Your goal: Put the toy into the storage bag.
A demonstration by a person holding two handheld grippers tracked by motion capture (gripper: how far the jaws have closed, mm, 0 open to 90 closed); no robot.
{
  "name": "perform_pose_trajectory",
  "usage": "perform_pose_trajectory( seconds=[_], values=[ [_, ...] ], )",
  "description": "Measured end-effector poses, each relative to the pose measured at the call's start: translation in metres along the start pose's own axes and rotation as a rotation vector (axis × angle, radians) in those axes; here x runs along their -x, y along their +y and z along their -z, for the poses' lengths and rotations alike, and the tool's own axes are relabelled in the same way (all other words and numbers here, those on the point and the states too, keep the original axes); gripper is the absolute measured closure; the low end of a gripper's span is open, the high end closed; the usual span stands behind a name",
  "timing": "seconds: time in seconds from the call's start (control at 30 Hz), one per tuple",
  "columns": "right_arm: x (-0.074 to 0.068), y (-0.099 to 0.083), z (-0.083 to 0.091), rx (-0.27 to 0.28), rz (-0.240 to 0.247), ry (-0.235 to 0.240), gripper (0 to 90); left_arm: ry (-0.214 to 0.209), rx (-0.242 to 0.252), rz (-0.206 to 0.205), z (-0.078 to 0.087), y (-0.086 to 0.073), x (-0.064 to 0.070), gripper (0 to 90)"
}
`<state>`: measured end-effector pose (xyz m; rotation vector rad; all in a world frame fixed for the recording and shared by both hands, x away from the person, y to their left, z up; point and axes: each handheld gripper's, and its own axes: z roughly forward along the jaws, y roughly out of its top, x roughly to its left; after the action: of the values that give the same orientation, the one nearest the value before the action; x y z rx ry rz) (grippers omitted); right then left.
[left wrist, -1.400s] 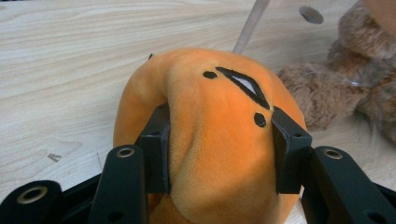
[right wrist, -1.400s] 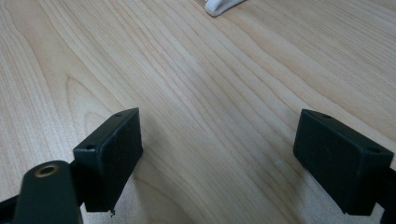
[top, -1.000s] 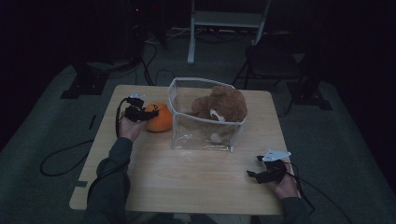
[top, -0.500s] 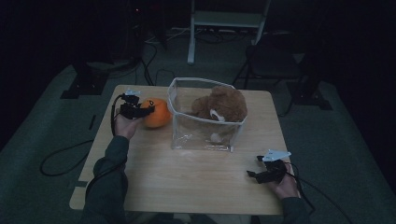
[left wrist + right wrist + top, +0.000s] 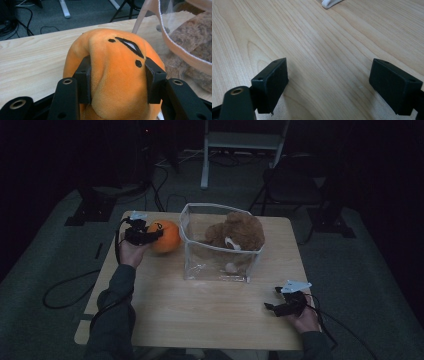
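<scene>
Left gripper had its jaws clamped on the round orange plush toy with black face markings, fabric bulging between them. Toy sat at the desk's far left corner area, just beside the left wall of the clear plastic bag with white trim; lifted or resting, can't tell. Brown fuzzy teddy bear was inside the bag. Right gripper was near the desk's near right corner, jaws wide apart over bare wood, holding nothing, well apart from the bag.
</scene>
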<state>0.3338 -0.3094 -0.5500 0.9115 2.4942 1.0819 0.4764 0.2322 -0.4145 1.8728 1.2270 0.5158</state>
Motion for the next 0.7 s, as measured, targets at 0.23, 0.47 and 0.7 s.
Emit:
perform_pose_trajectory(
  seconds=[0.23, 0.47, 0.7],
  values=[
    [0.000, 0.000, 0.000, 0.000, 0.000, 0.000, 14.8, 0.004, 0.015, -0.004, 0.006, 0.002, 0.000, 51.4],
    [0.000, 0.000, 0.000, 0.000, 0.000, 0.000, 14.9, 0.017, 0.023, -0.007, 0.012, 0.005, -0.002, 51.4],
    [0.000, 0.000, 0.000, 0.000, 0.000, 0.000, 14.8, 0.028, 0.039, 0.000, 0.018, 0.008, -0.003, 51.5]
  ],
)
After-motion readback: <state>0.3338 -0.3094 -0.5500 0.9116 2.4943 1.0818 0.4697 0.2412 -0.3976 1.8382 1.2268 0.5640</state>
